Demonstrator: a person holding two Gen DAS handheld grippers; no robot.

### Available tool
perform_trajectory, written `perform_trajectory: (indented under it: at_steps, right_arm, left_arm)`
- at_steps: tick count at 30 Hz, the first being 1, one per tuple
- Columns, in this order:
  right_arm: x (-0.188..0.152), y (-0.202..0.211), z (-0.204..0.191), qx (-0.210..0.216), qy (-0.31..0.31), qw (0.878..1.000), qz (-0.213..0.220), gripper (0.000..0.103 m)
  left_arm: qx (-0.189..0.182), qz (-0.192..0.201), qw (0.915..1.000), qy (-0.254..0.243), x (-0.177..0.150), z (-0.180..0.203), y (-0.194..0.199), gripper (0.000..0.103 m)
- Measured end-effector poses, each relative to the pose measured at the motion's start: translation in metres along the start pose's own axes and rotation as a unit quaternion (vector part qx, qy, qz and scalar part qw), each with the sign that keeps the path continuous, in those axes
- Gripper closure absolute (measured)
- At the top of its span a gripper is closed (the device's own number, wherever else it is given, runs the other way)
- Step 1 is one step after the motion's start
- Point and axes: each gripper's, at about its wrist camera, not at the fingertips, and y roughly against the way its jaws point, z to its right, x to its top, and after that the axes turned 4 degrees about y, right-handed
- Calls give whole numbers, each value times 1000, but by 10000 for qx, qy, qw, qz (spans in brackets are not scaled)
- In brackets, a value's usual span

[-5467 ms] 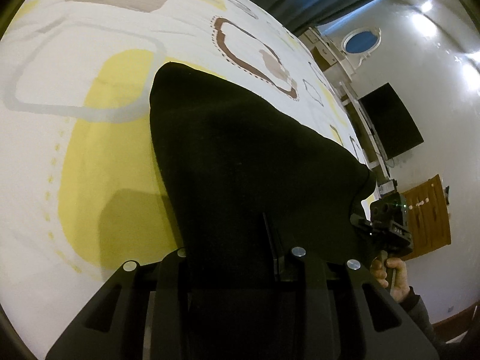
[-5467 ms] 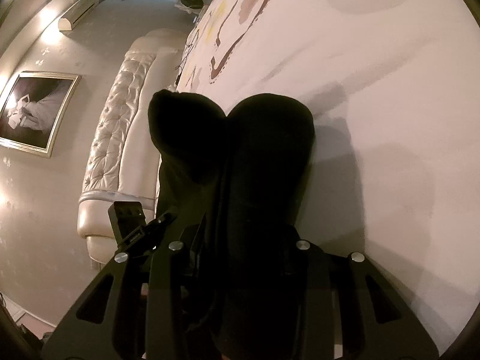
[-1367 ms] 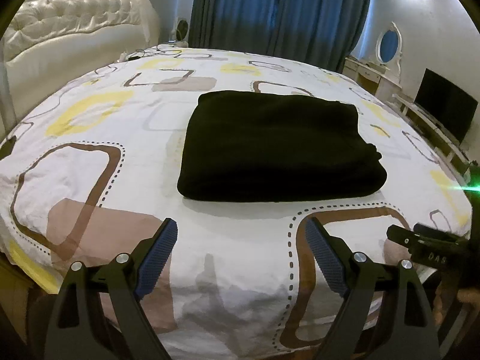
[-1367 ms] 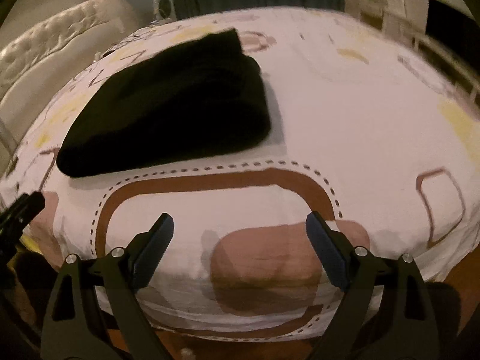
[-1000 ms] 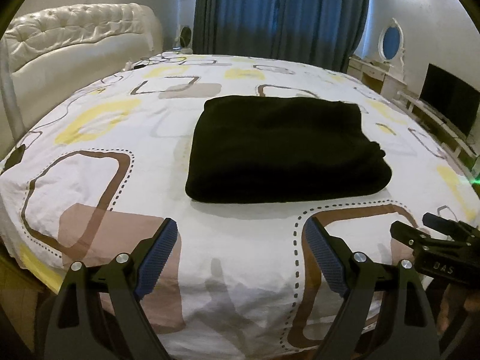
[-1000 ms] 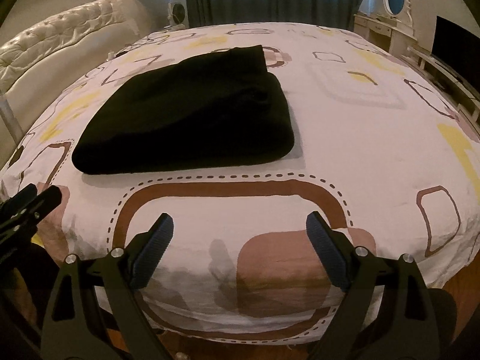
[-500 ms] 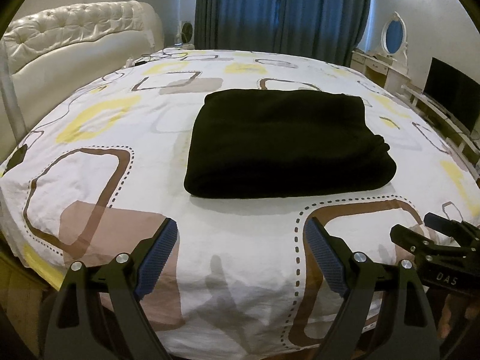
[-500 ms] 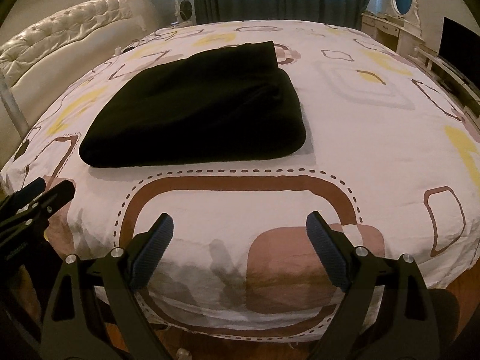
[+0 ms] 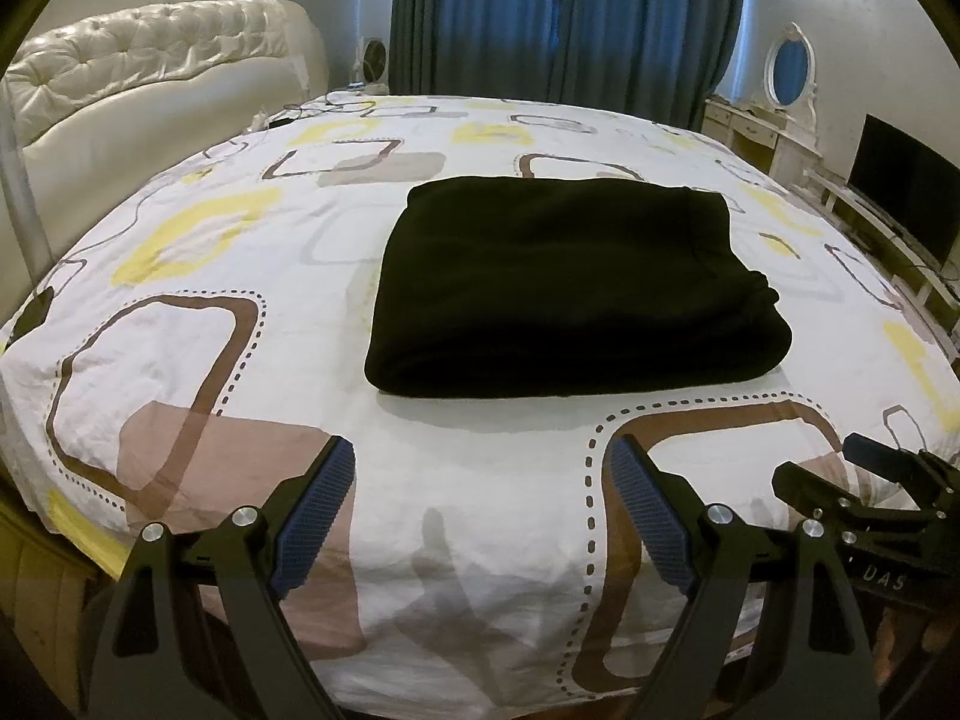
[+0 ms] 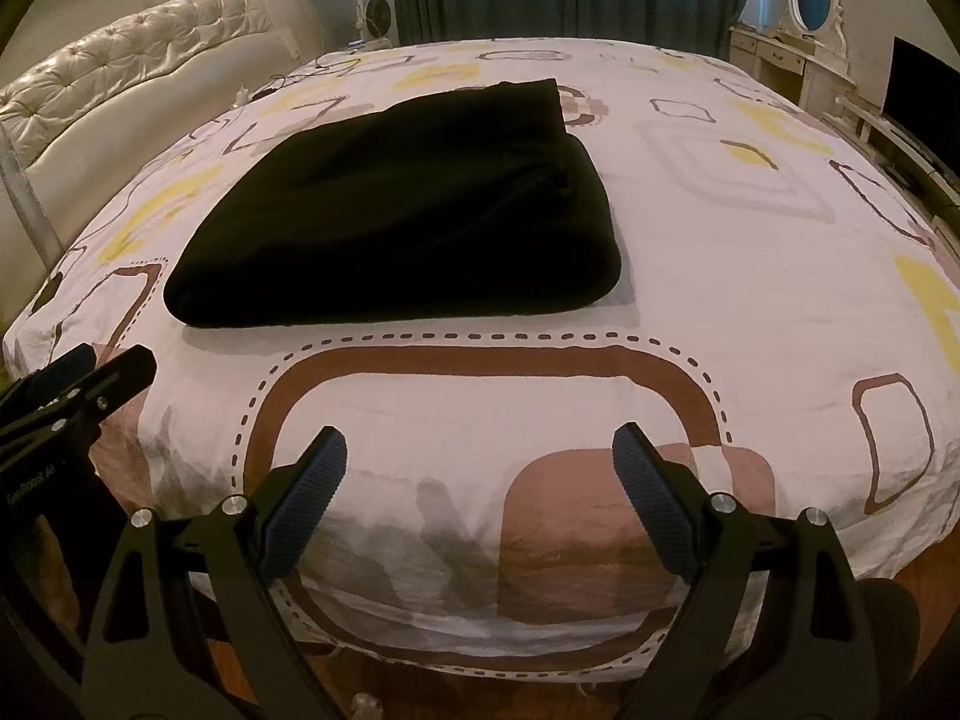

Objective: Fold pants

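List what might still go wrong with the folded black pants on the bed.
The folded black fleece pants look bulky, and the right edge bunches unevenly, so the layers may spring open. Both the left gripper and the right gripper hang open over the patterned bedsheet; reaching back in could snag the fold.

Folded black pants (image 9: pixel 558 282) — flat on bed (image 9: pixel 240 372)

Round bed (image 9: pixel 180 360) with patterned sheet, tufted cream headboard (image 9: pixel 150 54), blue curtains (image 9: pixel 564 18), white vanity with oval mirror (image 9: pixel 791 69), dark television (image 9: pixel 906 204)
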Motion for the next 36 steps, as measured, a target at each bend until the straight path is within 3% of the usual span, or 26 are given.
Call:
perform_trajectory:
  at_steps: [22, 36]
  right_arm:
    - [0, 1, -1, 74, -47, 10000, -6, 12]
    - [-1, -1, 1, 78, -67, 9999, -60, 12]
  left_arm:
    - [107, 52, 9993, -353, 7, 22, 5, 17]
    - [54, -15, 9996, -288, 7, 17, 2, 17]
